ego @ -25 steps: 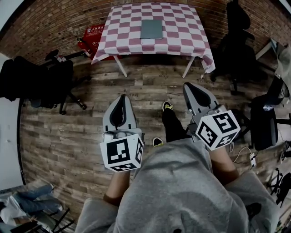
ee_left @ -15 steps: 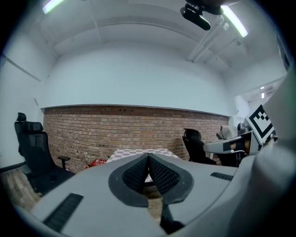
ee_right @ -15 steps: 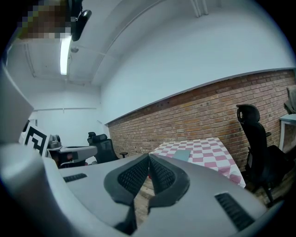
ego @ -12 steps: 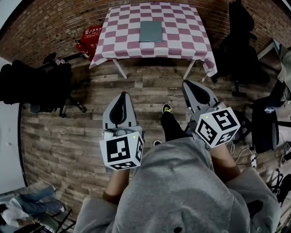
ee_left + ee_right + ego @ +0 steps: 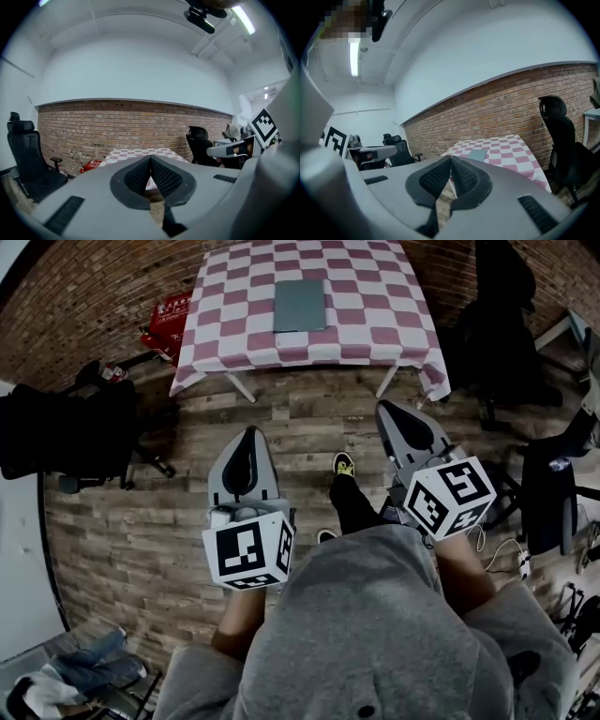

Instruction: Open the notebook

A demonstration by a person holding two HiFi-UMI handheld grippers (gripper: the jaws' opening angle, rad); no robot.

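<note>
I have the table [image 5: 375,315], in its checked cloth, well ahead of both grippers. My left gripper [image 5: 247,437] and right gripper [image 5: 388,412] sit short of the table's near edge, over the plank floor [image 5: 141,521]. Both point toward the table, each with its jaws clenched together on nothing. The grey notebook [image 5: 299,306] lies closed and flat near the table's middle, well apart from both pairs of jaws.

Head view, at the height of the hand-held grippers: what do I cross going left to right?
Black office chair → left hand-held gripper → shoe → right hand-held gripper → black chair at the right edge.
</note>
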